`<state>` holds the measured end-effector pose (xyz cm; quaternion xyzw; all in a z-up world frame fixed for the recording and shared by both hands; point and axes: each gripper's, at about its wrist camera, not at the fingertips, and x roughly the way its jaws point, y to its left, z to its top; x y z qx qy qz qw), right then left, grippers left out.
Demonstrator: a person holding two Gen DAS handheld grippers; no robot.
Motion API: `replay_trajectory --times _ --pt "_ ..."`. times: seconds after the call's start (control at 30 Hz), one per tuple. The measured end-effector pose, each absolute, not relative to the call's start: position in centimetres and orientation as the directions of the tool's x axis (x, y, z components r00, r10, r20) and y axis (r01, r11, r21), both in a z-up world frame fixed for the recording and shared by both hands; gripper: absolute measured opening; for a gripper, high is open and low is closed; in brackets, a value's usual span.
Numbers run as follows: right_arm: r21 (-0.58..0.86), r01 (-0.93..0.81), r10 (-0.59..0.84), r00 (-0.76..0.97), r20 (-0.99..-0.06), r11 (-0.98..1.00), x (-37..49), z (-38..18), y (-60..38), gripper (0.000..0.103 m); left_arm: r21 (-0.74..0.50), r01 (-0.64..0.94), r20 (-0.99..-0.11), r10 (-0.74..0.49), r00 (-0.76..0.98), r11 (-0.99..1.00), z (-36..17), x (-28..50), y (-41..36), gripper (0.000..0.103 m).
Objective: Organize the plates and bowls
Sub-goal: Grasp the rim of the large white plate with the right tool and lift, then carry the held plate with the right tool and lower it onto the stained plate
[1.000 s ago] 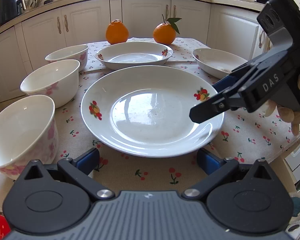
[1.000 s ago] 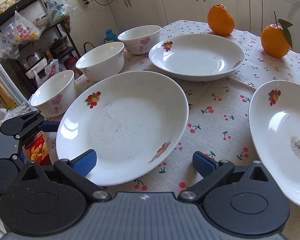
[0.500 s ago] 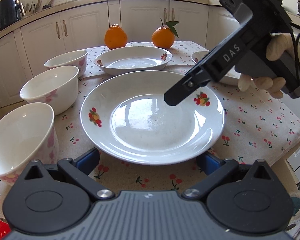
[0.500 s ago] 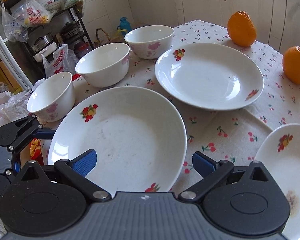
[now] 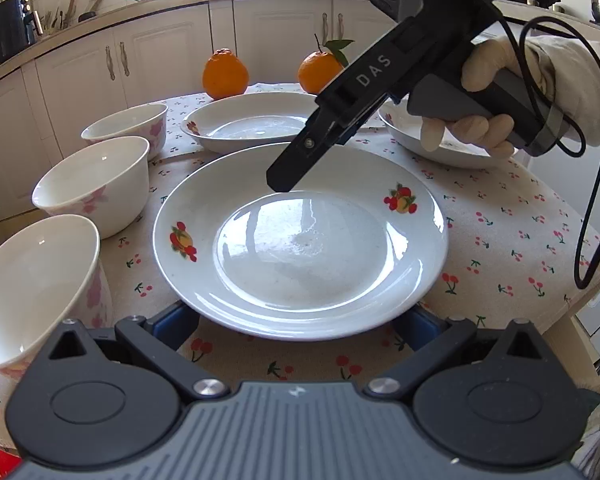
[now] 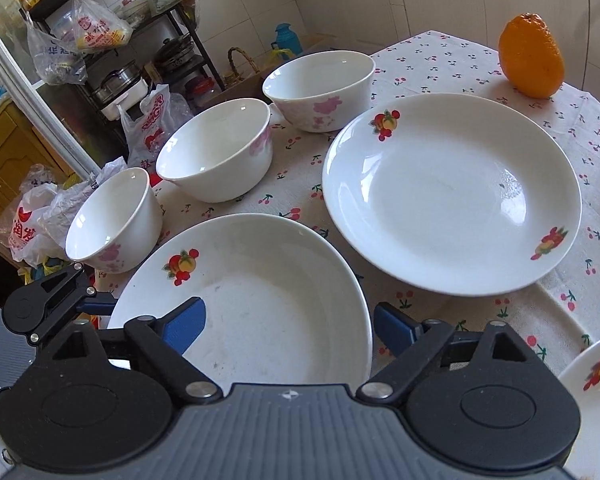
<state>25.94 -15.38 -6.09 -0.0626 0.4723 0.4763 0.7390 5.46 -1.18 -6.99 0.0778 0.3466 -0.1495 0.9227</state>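
Near front edge of table (image 5: 512, 224): large plate (image 5: 300, 240), fruit decals on rim. Left gripper (image 5: 296, 322) spread wide, blue pads flanking plate's near rim, not pressing. Right gripper (image 6: 290, 322) above plate's far side, jaws closing, plate rim between pads, no contact visible. Three bowls (image 5: 96, 184) in row along left edge. Second plate (image 6: 452, 192) toward far edge, third plate (image 5: 440, 136) at right. Two oranges (image 5: 225, 74) at far edge.

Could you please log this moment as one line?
right gripper: closing over near plate rim | left gripper: open, plate between fingers | bowls: untouched
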Motion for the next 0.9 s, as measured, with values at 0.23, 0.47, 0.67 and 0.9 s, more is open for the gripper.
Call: replay_trajectory --times 0.23,0.47,0.67,0.9 --pt "0.398 -0.765 0.654 0.040 -0.756 0.507 26.4 -6.3 -15.2 0.087 0.045 0.337 -0.666 -0.223 0.712 0.941 -7.0 5.5 -1.3 0.102" --pt "0.408 -0.759 0.651 0.026 -0.759 0.507 26.3 -6.1 -15.4 0.088 0.048 0.342 -0.667 -0.225 0.710 0.938 -7.0 5.6 -1.3 0.101" --pt "0.402 -0.757 0.646 0.036 -0.762 0.516 26.0 -5.9 -15.6 0.088 0.043 0.367 -0.678 -0.243 0.694 0.929 -6.8 5.6 -1.2 0.100" --pt "0.396 -0.746 0.653 0.070 -0.754 0.536 25.6 -5.2 -16.4 0.088 0.060 0.404 -0.674 -0.261 0.691 0.913 -5.8 5.7 -1.4 0.100"
